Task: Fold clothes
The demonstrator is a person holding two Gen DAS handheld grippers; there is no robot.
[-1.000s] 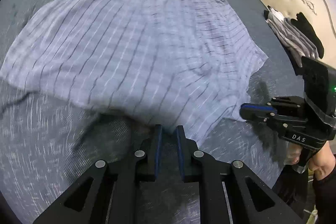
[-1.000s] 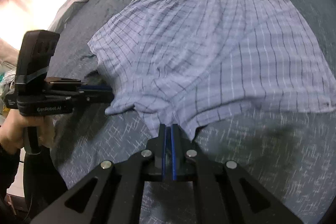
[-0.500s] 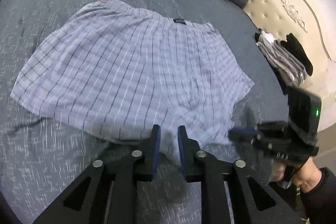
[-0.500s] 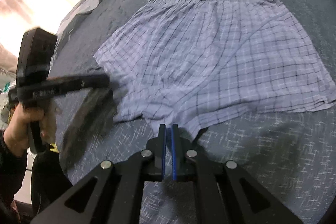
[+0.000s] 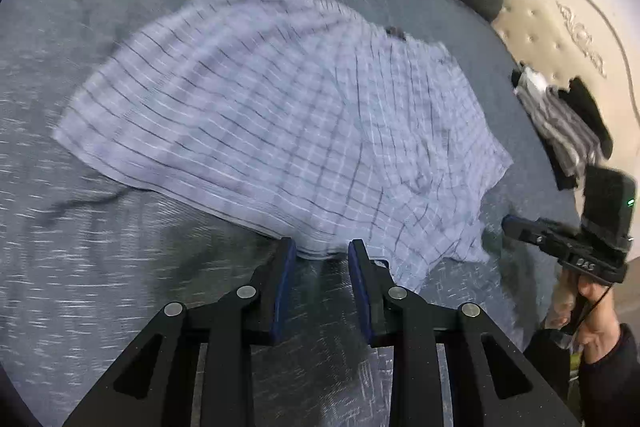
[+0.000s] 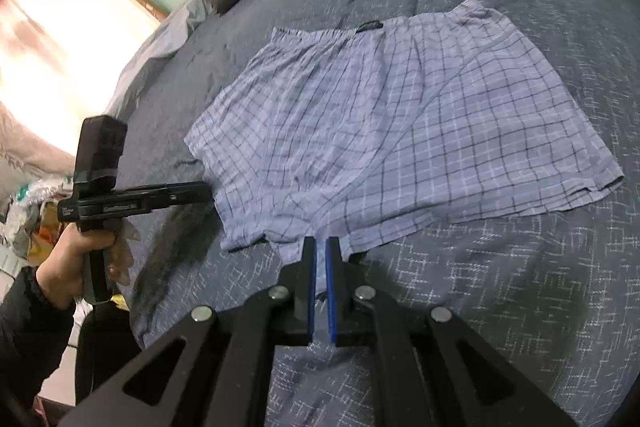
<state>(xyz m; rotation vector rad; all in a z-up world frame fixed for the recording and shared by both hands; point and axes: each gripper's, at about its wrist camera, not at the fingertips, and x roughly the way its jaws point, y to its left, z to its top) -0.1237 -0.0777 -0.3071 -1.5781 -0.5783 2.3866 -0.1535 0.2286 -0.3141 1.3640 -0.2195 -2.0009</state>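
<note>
While the checked shorts (image 6: 400,131) lie spread on the bed (image 6: 520,307) just ahead, the right hand-held gripper (image 6: 320,255) pinches their hem, apparently tugging it flat, and the left hand-held gripper (image 5: 320,255) is opening, nothing gripped.

Black gripper (image 5: 320,251), blue pads (image 5: 285,275), dark sleeve (image 6: 24,319)

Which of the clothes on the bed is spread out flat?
The light blue checked shorts, in the middle of the bed. The grey striped and black clothes lie bunched in a small pile by the headboard.
</note>
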